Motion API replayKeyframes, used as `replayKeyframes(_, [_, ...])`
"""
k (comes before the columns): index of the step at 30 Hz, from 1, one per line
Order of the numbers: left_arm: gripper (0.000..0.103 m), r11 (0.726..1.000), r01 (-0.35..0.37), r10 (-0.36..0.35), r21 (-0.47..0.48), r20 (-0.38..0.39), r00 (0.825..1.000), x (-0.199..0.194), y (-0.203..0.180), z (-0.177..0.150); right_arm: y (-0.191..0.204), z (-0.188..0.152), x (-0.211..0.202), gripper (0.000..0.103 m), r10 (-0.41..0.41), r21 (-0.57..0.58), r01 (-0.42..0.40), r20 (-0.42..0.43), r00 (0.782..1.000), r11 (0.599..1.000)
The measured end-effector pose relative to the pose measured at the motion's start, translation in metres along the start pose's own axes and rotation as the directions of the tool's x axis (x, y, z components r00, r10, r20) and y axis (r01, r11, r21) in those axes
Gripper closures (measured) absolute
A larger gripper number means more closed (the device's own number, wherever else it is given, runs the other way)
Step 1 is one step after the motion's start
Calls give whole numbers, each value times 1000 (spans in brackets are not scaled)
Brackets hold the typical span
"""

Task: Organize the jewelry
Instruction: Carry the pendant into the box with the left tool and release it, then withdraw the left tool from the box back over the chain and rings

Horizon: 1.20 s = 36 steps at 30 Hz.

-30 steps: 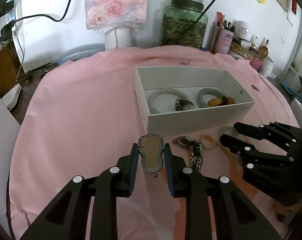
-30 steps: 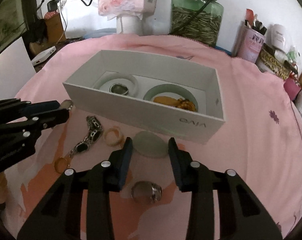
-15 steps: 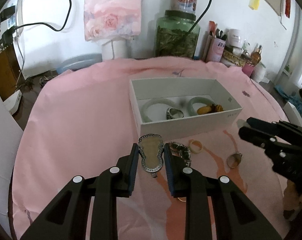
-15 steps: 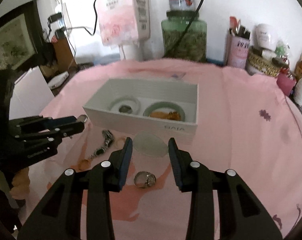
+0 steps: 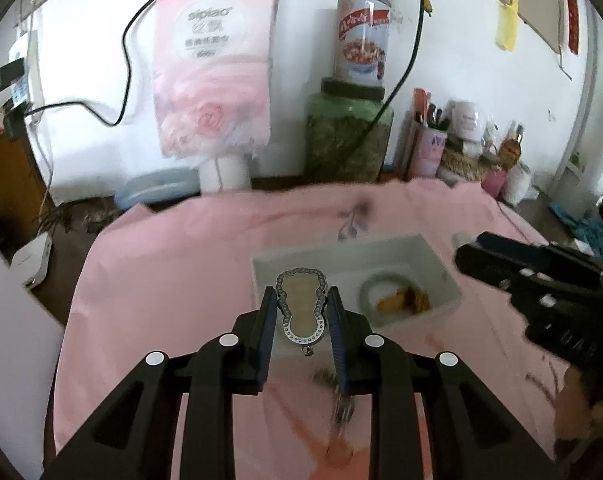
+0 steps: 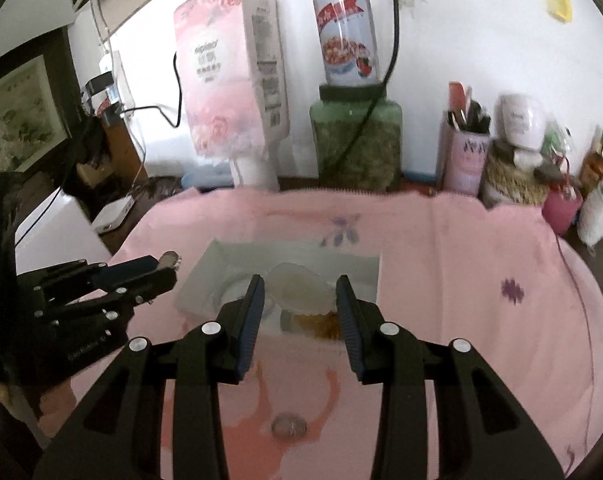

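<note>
My left gripper (image 5: pixel 301 312) is shut on a gourd-shaped silver-rimmed pendant (image 5: pixel 301 308) and holds it high above the white jewelry box (image 5: pixel 441 276). My right gripper (image 6: pixel 301 300) is shut on a pale green oval stone (image 6: pixel 301 290), also high over the box (image 6: pixel 205 276). The box holds a jade bangle (image 5: pixel 385 284) and an amber piece (image 5: pixel 405 300). On the pink cloth a ring (image 6: pixel 288 426) lies below my right gripper, and a dark bracelet (image 5: pixel 341 400) and an orange ring (image 5: pixel 338 452) lie below my left gripper. The right gripper shows in the left view (image 5: pixel 473 256), the left one in the right view (image 6: pixel 167 268).
Along the wall stand a pink tissue pack (image 5: pixel 217 76), a green jar (image 5: pixel 347 136) with a tin can (image 5: pixel 361 52) on top, a pink pen cup (image 6: pixel 465 156) and small bottles (image 6: pixel 593 160). A black cable (image 5: pixel 405 64) hangs down. The cloth's left edge drops to a white box (image 6: pixel 57 232).
Both grippers have risen well above the table with their pieces still held; the box and loose jewelry now look smaller and lower in both views.
</note>
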<state>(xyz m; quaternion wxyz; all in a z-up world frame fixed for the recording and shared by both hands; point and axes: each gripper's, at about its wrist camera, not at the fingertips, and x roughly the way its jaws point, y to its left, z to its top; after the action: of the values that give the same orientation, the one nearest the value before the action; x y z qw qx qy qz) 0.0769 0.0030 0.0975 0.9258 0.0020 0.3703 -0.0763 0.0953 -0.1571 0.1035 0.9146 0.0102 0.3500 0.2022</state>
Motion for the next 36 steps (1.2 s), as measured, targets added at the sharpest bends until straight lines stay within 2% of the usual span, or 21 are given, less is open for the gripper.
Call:
replayKeyframes(3, [77,1000,-4,4,-25,-9,1000,15,0,9,-7,7,21,67,1,28,0,-26,1000,1000])
replayKeyframes(6, [77,999,-2,0,-45,-49,999,37,2,6,-14,0,41,67,3,48,0,-69,998,999])
replayKeyframes(11, [77,1000,6,-10,-31,-106,994,63,0,-4,-22,-9,65,67,-7,48,13,-123,992,999])
replayKeyframes(15, [77,1000,12,-15,-24,-119,993,71,1,-6,-23,-13,74,67,-3,41,9,-146,989,999])
replayKeyframes(20, [64,1000,10,-12,-18,-109,994,70,1,-8,-27,-13,72,65,3,58,4,-133,991,998])
replayKeyframes(33, [59,1000,2,-3,-20,-71,997,54,-2,-7,-17,-8,53,65,13,43,-9,-93,996,999])
replayKeyframes(36, [56,1000,-18,18,1,-52,998,49,-8,-9,-14,-7,47,59,8,34,-5,-76,997,999])
